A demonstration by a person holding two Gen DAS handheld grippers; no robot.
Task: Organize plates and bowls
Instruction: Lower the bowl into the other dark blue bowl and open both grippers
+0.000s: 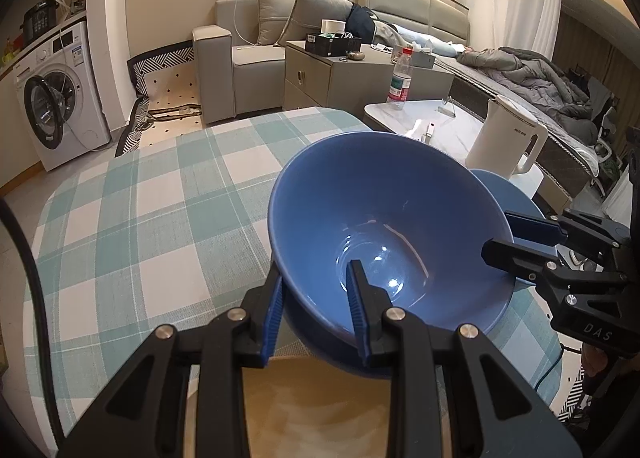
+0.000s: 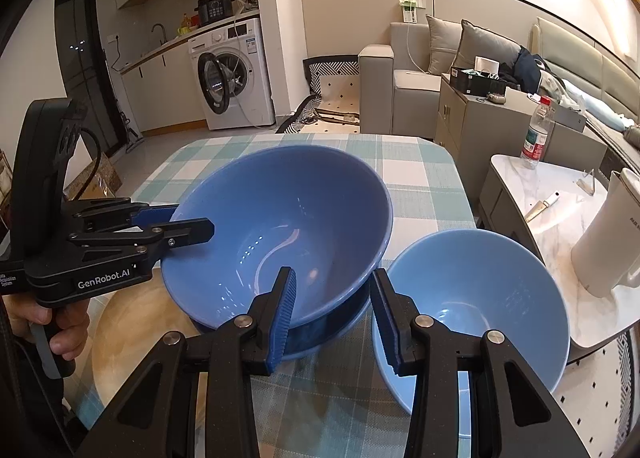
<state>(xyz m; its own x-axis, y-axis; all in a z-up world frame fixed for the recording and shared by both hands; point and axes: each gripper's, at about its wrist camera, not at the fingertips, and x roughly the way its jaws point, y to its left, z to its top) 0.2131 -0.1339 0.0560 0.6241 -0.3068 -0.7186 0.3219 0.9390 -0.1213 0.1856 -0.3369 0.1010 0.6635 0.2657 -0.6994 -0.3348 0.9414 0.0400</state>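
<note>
A large blue bowl [image 1: 384,226] [image 2: 280,218] tilts on a dark blue plate [image 2: 320,332] on the checked table. My left gripper [image 1: 316,312] [image 2: 192,224] straddles its near rim, one finger inside, one outside, jaws not visibly pinched on it. My right gripper [image 2: 334,316] [image 1: 524,236] is open, its left finger [image 2: 286,298] inside the large bowl's rim and its right finger by a smaller light blue bowl [image 2: 476,298] standing to the right. A tan plate [image 1: 320,410] [image 2: 132,330] lies under my left gripper.
A white kettle [image 1: 506,138] [image 2: 608,234] and a water bottle [image 1: 400,76] stand on a marble side table [image 2: 560,218] to the right. The checked tablecloth [image 1: 140,218] stretches left. A washing machine and sofa stand beyond.
</note>
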